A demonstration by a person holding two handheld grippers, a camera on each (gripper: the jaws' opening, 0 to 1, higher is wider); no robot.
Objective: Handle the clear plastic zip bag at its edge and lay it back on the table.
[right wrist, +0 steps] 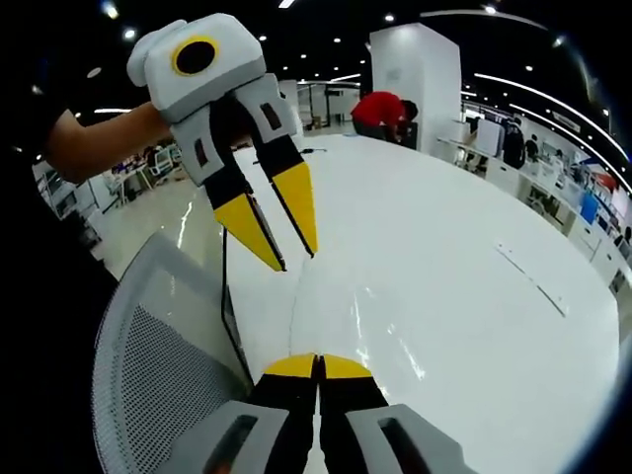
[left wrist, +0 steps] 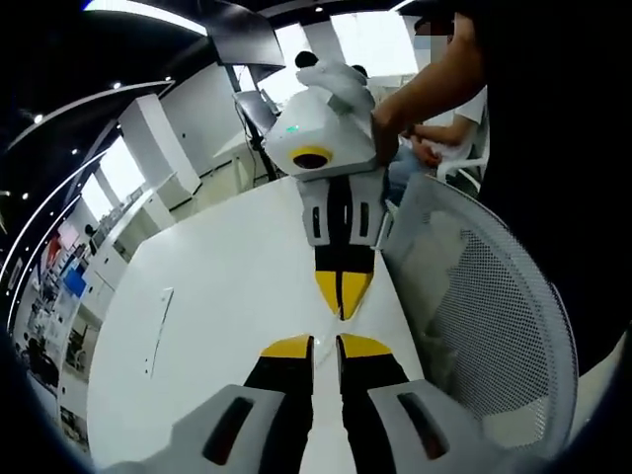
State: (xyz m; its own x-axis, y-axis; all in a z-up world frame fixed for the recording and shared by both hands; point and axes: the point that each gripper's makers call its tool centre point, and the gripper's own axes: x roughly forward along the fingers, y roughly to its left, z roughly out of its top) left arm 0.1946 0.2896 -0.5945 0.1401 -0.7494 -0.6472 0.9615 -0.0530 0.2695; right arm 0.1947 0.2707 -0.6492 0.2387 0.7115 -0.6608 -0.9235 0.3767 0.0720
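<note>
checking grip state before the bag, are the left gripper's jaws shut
No, in the right gripper view the left gripper has its yellow jaws spread apart.

Both views face each other closely over one white table (left wrist: 217, 296).

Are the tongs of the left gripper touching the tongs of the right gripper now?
Apart. In the left gripper view, bare white table shows between the tongs of the left gripper and the right gripper.
</note>
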